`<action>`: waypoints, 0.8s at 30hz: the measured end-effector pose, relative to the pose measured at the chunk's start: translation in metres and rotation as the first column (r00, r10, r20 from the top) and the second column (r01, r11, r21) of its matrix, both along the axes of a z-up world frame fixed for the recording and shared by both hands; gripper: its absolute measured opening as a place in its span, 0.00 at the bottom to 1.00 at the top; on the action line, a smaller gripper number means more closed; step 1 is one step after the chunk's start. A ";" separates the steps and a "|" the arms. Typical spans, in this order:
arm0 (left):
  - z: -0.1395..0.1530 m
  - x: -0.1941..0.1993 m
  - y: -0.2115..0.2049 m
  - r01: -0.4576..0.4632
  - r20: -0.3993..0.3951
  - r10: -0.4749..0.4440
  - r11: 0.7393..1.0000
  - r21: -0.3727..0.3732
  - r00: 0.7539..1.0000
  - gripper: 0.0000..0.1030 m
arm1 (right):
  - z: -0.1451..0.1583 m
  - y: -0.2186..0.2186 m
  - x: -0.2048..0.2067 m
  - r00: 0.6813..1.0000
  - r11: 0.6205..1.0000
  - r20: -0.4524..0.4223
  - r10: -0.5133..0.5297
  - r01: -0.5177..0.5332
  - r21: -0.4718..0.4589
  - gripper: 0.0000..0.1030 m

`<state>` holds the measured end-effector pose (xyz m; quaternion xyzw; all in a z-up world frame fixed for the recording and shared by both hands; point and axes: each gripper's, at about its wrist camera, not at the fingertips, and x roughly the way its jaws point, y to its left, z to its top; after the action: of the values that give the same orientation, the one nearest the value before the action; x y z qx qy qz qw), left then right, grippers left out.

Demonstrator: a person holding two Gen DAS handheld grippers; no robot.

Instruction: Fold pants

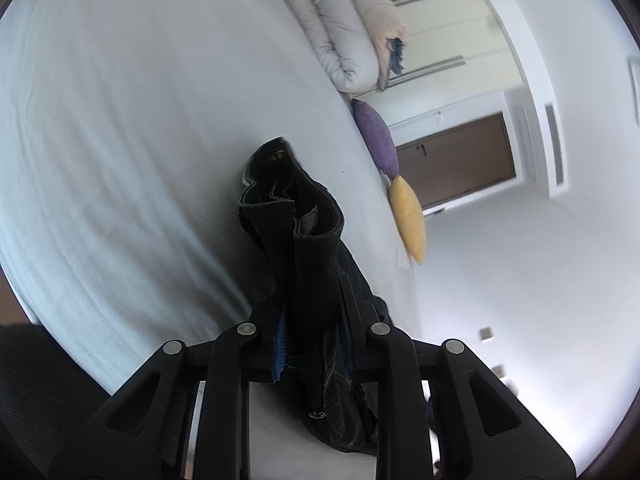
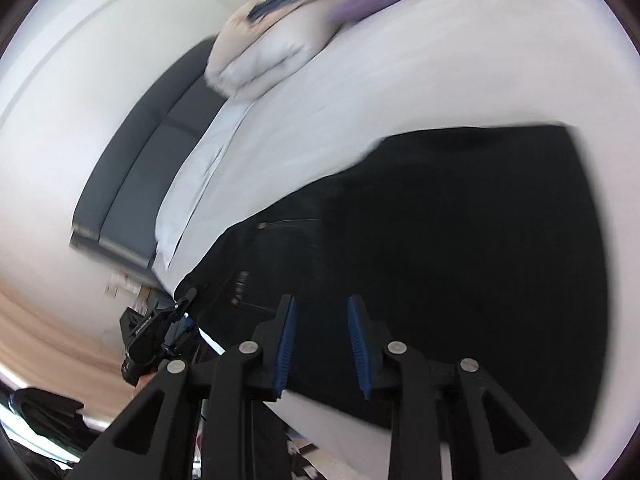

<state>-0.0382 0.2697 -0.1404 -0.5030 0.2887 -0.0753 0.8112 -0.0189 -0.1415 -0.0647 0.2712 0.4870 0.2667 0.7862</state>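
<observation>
Where the pants are: we've got the black denim pants [image 2: 460,248] spread mostly flat on the white-sheeted bed [image 1: 120,120], with one bunched waistband corner lifted off it.
Left hand-held gripper [image 1: 312,336]: clamped narrow on that thick wad of dark fabric, which stands up between its jaws.
Right hand-held gripper [image 2: 322,344]: partly open, blue pads bare, nothing between them, hovering over the near edge of the pants.
Background: rolled beige duvet [image 1: 344,40], purple cushion [image 1: 376,140], yellow cushion [image 1: 408,220] along the far side of the bed.
What could go wrong: we reckon the lopsided one-corner hold could drag the flat part askew, or the heavy denim slips out since the bite looks bunched, not clean.
</observation>
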 end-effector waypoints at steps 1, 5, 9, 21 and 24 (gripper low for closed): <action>0.005 0.001 -0.003 0.006 0.003 -0.006 1.000 0.031 1.000 0.19 | -0.002 0.012 0.013 1.000 1.000 -0.010 0.028 -0.028 0.008 0.28; 0.017 0.005 -0.014 0.025 0.008 -0.026 0.994 0.108 1.000 0.19 | -0.031 0.055 0.060 0.991 0.996 -0.094 0.091 -0.090 0.019 0.28; 0.028 0.013 -0.022 0.038 0.007 -0.040 0.986 0.165 0.999 0.18 | -0.068 0.056 0.081 0.979 0.999 -0.201 0.033 -0.034 0.000 0.07; 0.111 0.044 -0.108 0.144 0.088 -0.208 0.872 0.467 0.974 0.18 | -0.085 0.035 0.073 0.983 0.998 -0.184 0.010 0.002 0.066 0.07; 0.138 0.055 -0.162 0.204 0.103 -0.321 0.786 0.584 0.942 0.18 | -0.062 -0.004 0.059 0.989 0.974 -0.138 -0.049 0.078 0.213 0.74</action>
<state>0.0167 0.1081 -0.0025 -0.1849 0.2840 -0.1482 0.9291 0.0400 -0.1451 -0.1271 0.3884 0.4968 0.2745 0.7259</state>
